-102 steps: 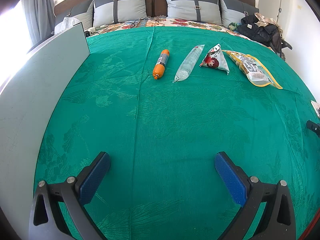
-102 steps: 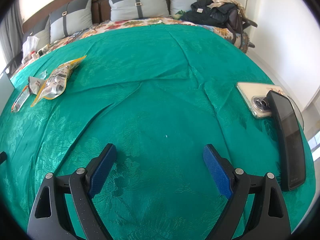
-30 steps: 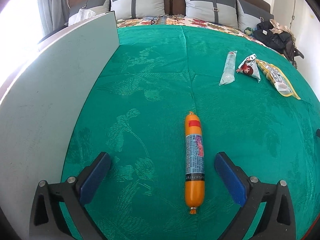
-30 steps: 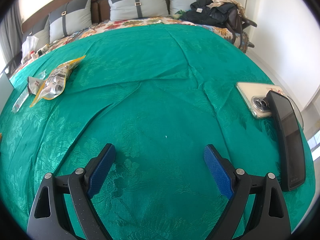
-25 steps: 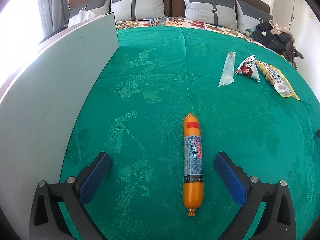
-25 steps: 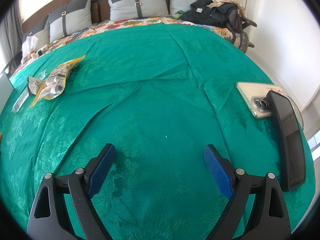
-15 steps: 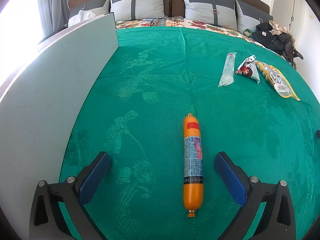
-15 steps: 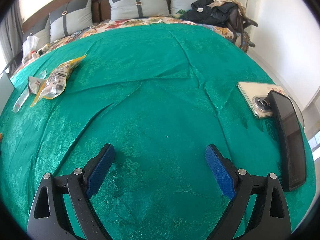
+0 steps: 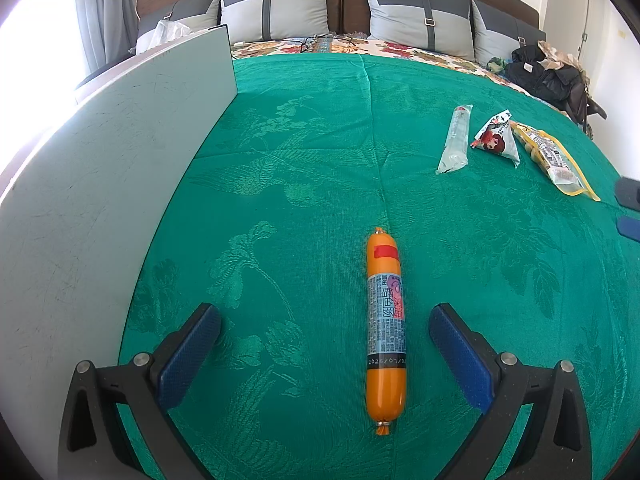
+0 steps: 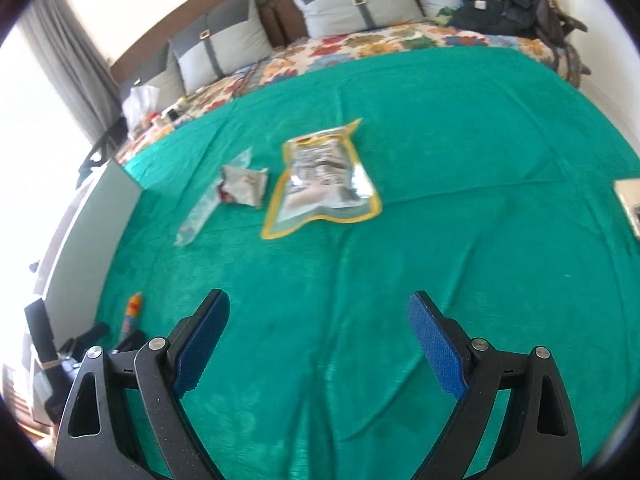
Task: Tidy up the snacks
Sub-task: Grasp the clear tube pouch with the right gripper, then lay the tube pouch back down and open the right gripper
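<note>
We have the sausage [image 9: 385, 328] lying flat on the green bedspread [image 9: 304, 152], lengthways between the blue pads of our left claw [image 9: 325, 354], nearer the right pad and touching neither. That claw is spread wide and holds nothing. The sausage sits apart from the other snacks, close to the grey board [image 9: 104, 184] that stands along the left of the bed; we judge this spot to be the start of a sorted row, with the board as its edge.

The three remaining snacks lie together farther up the bed: a clear tube pack [image 9: 455, 139], a small triangular packet [image 9: 496, 138] just beside it, and a yellow-rimmed pouch [image 9: 554, 156] to the right of that. They run roughly parallel, each with bedspread around it, so a claw could close on one without catching its neighbour.

Our right claw [image 10: 318, 344] is also wide open and empty, above bare bedspread and aimed toward the pouch [image 10: 324, 180], which lies flat and well ahead of the pads. The view is blurred. We take the pouch to be the next pick: it is the nearest to this claw. Being thin and slack, it probably calls for a grip at the rim.
</note>
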Action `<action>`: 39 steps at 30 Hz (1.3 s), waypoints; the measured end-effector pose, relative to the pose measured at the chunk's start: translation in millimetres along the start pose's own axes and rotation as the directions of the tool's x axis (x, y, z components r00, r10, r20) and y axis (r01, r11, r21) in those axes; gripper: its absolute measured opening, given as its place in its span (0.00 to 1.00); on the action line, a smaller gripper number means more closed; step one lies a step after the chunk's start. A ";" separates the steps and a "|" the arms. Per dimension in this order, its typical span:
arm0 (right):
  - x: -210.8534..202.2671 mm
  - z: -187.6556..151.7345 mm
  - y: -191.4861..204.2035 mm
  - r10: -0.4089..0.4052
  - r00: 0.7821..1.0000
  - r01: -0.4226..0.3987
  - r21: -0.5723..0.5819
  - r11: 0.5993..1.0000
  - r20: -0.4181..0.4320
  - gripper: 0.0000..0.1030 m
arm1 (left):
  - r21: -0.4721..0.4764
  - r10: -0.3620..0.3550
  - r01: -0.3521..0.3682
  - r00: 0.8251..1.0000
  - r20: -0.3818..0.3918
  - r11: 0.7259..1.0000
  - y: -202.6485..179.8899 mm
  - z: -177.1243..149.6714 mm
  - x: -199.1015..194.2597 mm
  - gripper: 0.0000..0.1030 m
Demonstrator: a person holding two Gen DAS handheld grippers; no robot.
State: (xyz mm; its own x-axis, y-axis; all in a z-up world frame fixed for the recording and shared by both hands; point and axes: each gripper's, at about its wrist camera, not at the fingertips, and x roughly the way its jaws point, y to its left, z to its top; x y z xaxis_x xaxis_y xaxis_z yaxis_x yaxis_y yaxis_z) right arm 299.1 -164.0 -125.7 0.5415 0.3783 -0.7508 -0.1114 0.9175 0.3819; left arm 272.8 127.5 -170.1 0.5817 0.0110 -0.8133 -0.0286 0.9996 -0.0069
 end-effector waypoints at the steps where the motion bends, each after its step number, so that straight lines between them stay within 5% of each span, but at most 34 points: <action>1: 13.8 9.3 16.3 0.021 0.999 -0.021 -0.006 1.000 -0.026 0.89 | 0.000 0.000 0.000 1.000 0.000 1.000 0.1 0.1 0.0 1.00; 4: 61.0 33.3 60.8 0.059 0.991 -0.063 -0.030 0.998 -0.121 0.88 | 0.000 0.000 0.000 1.000 0.000 1.000 0.0 0.0 0.0 1.00; 8: 118.9 50.4 98.6 -0.024 0.971 0.003 -0.087 0.996 -0.239 0.85 | 0.000 0.000 0.000 1.000 0.000 1.000 0.0 0.2 0.2 1.00; 10: 137.5 55.5 104.8 -0.077 0.962 0.054 -0.093 0.994 -0.261 0.62 | 0.000 0.000 0.000 1.000 0.000 1.000 0.0 0.0 0.1 1.00; 14: 144.3 61.3 114.4 -0.194 0.957 0.163 -0.155 0.974 -0.217 0.45 | 0.000 -0.001 0.001 1.000 0.000 1.000 0.0 0.5 -0.3 1.00; 15: 142.3 61.8 115.2 -0.205 0.956 0.170 -0.173 0.970 -0.211 0.34 | 0.000 -0.001 0.001 1.000 0.000 1.000 0.1 0.8 -0.4 1.00; 19: 124.5 47.6 108.8 -0.144 0.959 0.088 -0.224 0.971 -0.244 0.22 | 0.000 0.000 0.000 1.000 0.000 1.000 0.0 0.7 -0.3 1.00; 27: 55.5 -25.5 76.4 -0.124 0.955 0.016 -0.370 0.929 -0.270 0.19 | 0.000 0.000 0.000 1.000 0.001 1.000 0.0 0.5 -0.2 1.00; 34: -21.7 -97.2 18.9 -0.198 0.976 0.157 -0.328 0.932 -0.093 0.19 | 0.000 0.000 0.000 1.000 0.001 1.000 0.0 0.5 -0.2 1.00; 39: -34.3 -120.3 8.7 -0.241 0.970 0.235 -0.304 0.923 0.020 0.27 | 0.000 0.001 -0.001 1.000 0.001 1.000 0.0 0.6 -0.3 1.00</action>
State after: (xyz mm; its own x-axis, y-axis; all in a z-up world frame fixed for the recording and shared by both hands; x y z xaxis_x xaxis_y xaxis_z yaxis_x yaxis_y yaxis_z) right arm 179.4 -154.2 -161.5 0.5691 0.1438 -0.8096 -0.2290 0.9734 0.0119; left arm 273.1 127.6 -169.5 0.5825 0.0116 -0.8127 -0.0288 0.9996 -0.0063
